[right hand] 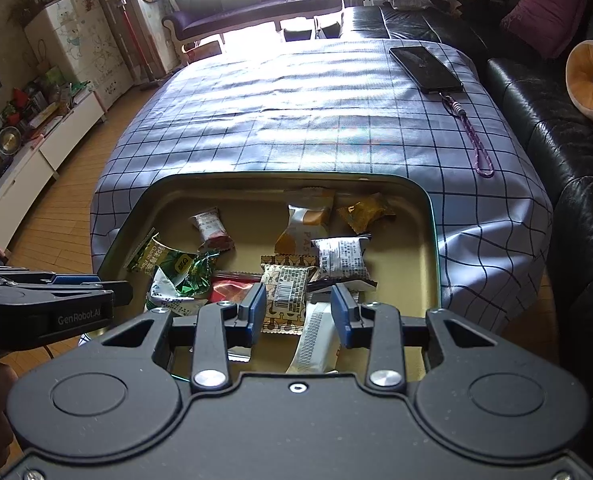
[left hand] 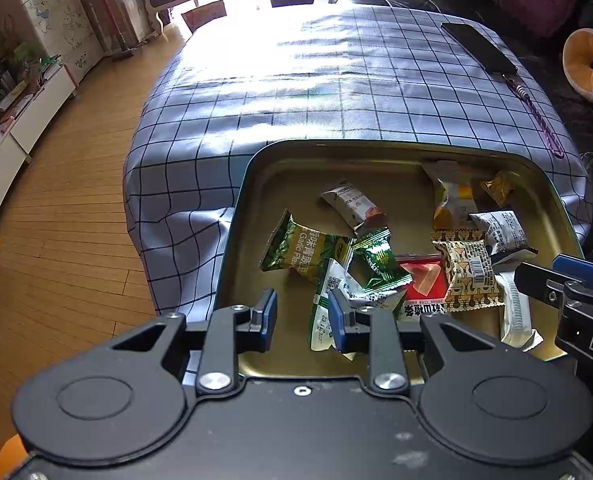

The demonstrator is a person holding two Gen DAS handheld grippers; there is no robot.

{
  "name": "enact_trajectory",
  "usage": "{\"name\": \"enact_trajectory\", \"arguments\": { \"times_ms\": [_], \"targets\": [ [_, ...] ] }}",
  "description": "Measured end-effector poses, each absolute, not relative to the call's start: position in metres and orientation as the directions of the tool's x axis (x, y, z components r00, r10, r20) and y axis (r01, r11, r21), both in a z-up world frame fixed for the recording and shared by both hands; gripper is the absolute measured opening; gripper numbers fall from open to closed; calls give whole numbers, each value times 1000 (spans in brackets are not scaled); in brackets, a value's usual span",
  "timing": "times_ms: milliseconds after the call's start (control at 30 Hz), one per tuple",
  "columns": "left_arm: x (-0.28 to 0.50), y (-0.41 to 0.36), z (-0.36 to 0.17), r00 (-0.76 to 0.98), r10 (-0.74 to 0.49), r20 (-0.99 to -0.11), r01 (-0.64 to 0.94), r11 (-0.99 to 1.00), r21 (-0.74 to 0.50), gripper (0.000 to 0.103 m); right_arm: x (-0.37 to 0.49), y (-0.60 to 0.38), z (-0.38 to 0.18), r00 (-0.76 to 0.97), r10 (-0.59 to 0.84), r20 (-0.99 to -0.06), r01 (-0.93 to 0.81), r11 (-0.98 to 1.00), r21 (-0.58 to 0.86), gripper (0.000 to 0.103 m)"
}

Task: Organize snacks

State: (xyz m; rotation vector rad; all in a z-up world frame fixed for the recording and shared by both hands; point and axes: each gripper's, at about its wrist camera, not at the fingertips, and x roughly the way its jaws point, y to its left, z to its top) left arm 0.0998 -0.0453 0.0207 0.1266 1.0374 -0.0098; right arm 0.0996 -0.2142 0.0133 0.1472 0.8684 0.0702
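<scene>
Crinkled snack packets [right hand: 288,292] in green, red, white and gold lie jumbled in a gold tin [right hand: 432,240]. It sits on the checked table [right hand: 296,120] near a phone [right hand: 424,68]. Left tongs [left hand: 302,316] and right tongs [right hand: 298,312] hover spread and empty.

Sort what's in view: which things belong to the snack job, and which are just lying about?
Job: tin; snack packets in it, such as the green packet, red packet and patterned packet.
Lying about: phone, purple strap, pink cushion.
</scene>
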Motion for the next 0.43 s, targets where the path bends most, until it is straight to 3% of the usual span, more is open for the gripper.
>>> {"name": "enact_trajectory", "arguments": {
  "times_ms": [433],
  "targets": [
    [103, -44, 19, 492, 43, -869, 65, 994, 86, 30, 102, -215, 10, 633, 125, -764, 1, 987, 162, 46]
  ]
}}
